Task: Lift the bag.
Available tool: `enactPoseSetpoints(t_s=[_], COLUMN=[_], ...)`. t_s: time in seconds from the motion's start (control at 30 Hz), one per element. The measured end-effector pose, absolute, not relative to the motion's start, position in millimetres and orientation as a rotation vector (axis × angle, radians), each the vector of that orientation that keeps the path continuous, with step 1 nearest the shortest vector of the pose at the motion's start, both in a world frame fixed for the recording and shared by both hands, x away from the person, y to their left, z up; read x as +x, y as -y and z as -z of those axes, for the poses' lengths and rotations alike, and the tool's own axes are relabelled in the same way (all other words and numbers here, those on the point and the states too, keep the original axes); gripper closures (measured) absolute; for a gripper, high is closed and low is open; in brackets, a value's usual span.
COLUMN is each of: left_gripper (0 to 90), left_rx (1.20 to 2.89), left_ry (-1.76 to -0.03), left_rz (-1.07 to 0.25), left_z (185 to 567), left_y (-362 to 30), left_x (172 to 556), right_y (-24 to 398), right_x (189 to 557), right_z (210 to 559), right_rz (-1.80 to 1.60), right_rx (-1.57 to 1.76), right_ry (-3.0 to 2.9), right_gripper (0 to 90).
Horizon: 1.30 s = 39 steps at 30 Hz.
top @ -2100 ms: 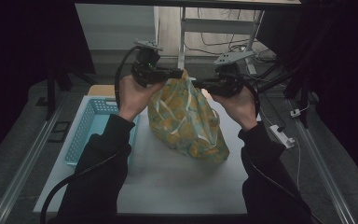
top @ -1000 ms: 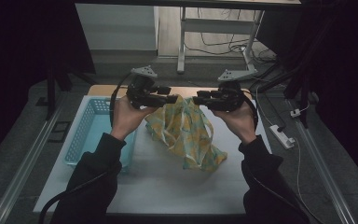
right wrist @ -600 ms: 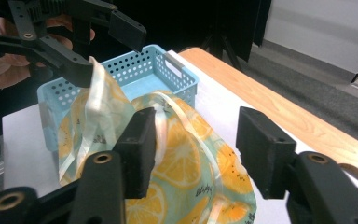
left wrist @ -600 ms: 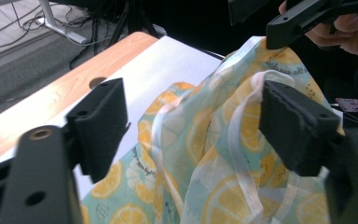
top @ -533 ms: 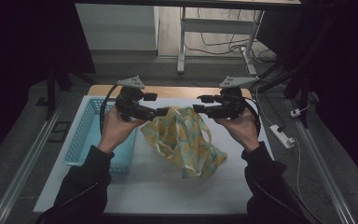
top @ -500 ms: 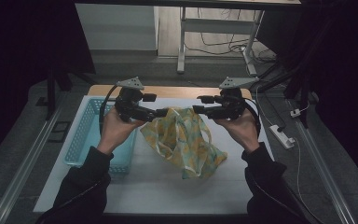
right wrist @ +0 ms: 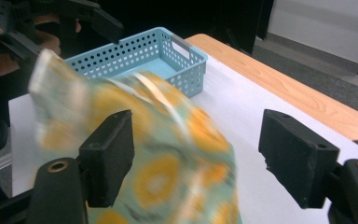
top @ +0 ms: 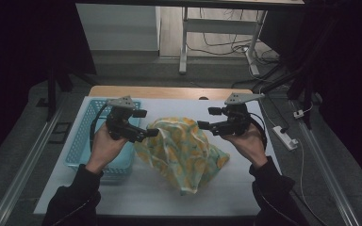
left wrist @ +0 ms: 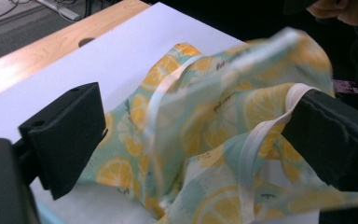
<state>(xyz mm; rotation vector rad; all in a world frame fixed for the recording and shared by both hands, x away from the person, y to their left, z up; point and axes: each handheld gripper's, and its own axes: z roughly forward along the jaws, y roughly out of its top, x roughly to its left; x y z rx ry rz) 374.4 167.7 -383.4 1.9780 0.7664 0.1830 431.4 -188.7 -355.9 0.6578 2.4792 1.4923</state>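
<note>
Your left gripper (top: pixel 147 133) and right gripper (top: pixel 202 126) are matte black units, each built from blocky angular housings. Each carries a grey three-cornered plate on top, visible in the high view left and right of centre. A black cable loops from the rear of each unit: one curves at the left of the left gripper, one arcs at the right of the right gripper. In the gripper views, your jaws are thick black rectangular pads with slightly rough, worn edges. Round screw holes mark the pad faces and the jaw carriers at the lower corners. You wear dark long sleeves, reaching the wrists, at the bottom of the high view.
</note>
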Motion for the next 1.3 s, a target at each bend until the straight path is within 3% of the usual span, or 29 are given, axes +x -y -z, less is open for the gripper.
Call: enactPoseSetpoints(t_s=[0.43,0.87,1.3], left_gripper=[0.2,0.0,0.0], left_rx=[1.974,1.952,1.897], left_ry=[-0.820,-0.950,-1.050], left_rz=[-0.145,-0.179,-0.244], left_z=[410,448,472], left_y=[-201,-232,-255], left_x=[334,296,243], right_y=[214,236,270], right_x=[405,379,346], right_z=[381,415,450], right_rz=[-1.464,-1.358,-1.287], right_rx=[0.715,0.783,0.827], right_ry=[-2.463,-2.452,-2.417], right_gripper=[16.9,2.7,0.0])
